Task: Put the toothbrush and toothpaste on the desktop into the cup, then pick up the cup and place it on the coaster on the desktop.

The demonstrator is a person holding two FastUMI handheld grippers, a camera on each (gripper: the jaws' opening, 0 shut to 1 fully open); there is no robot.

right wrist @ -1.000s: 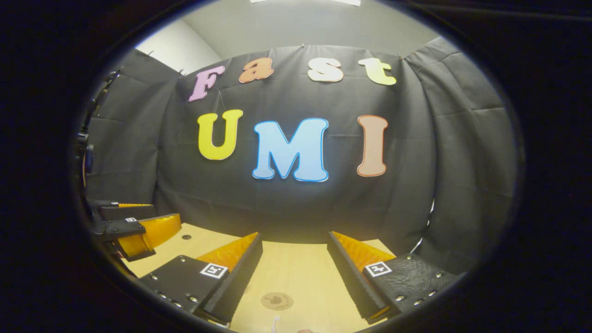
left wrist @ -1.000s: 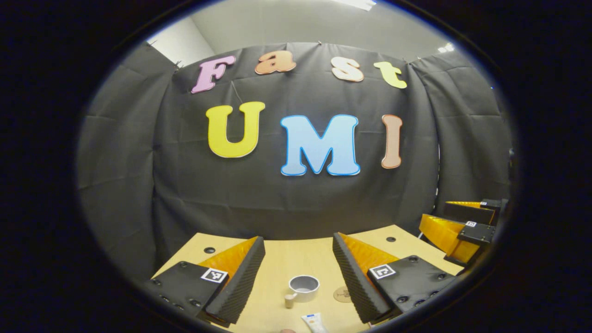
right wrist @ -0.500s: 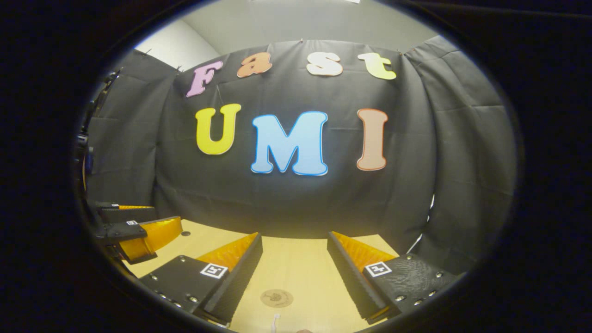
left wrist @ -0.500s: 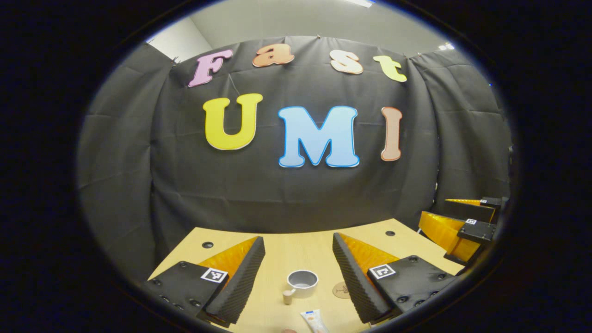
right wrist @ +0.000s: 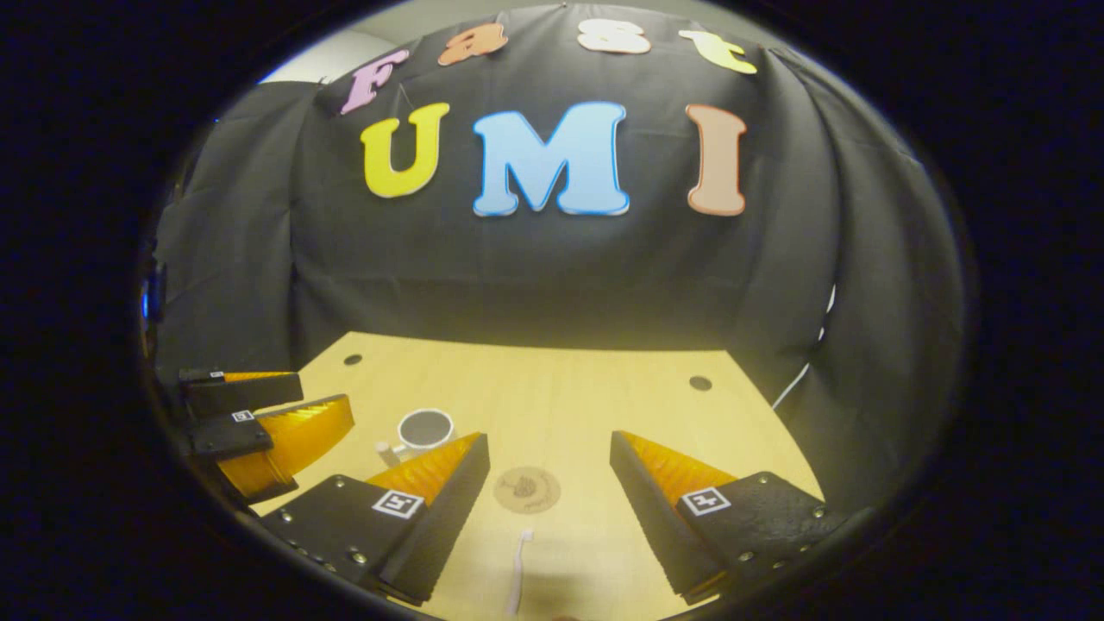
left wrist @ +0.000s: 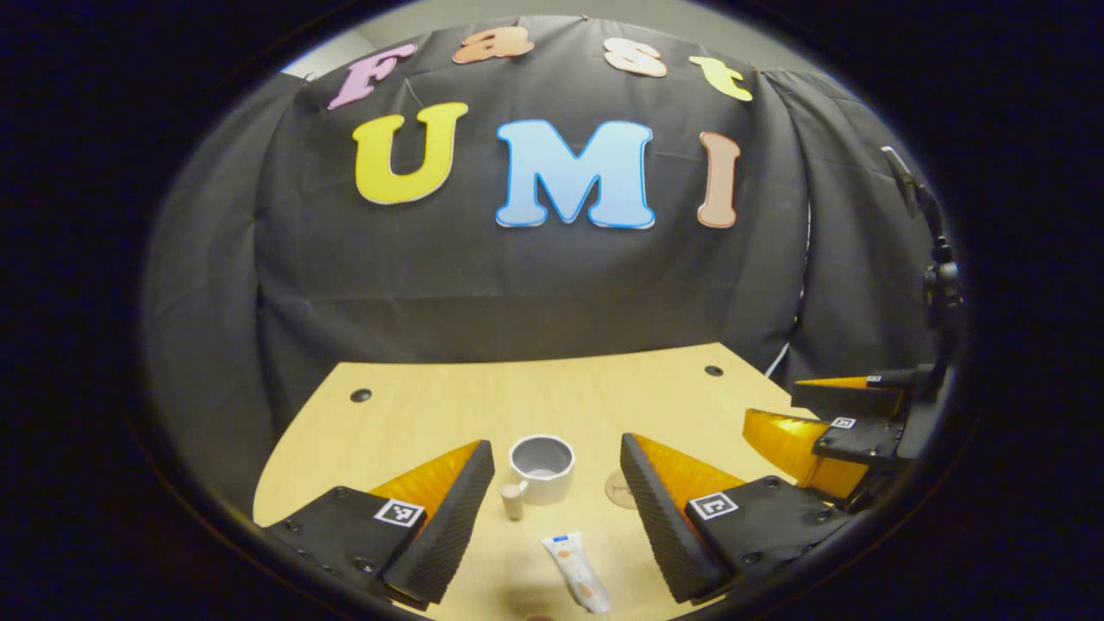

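A white cup (left wrist: 542,467) with a small handle stands upright on the wooden desktop (left wrist: 448,405), between and beyond my left gripper's (left wrist: 556,453) open fingers. A white toothpaste tube (left wrist: 576,573) lies flat nearer, below the cup. A round brown coaster (left wrist: 618,488) peeks out right of the cup, partly behind a finger. In the right gripper view the coaster (right wrist: 527,489) lies ahead of my open right gripper (right wrist: 549,444), a white toothbrush (right wrist: 518,580) lies nearer, and the cup (right wrist: 424,429) stands to the left. Both grippers hover above the desk, holding nothing.
Black cloth walls close in behind and beside the desk (right wrist: 561,388). Small dark holes (left wrist: 360,395) mark the desk's far corners. The other gripper shows at the right edge of the left gripper view (left wrist: 828,431) and at the left edge of the right gripper view (right wrist: 259,427).
Both views have tilted downward, so more desktop shows. The cup, coaster, toothpaste and toothbrush have risen in the frames. Both grippers remain open.
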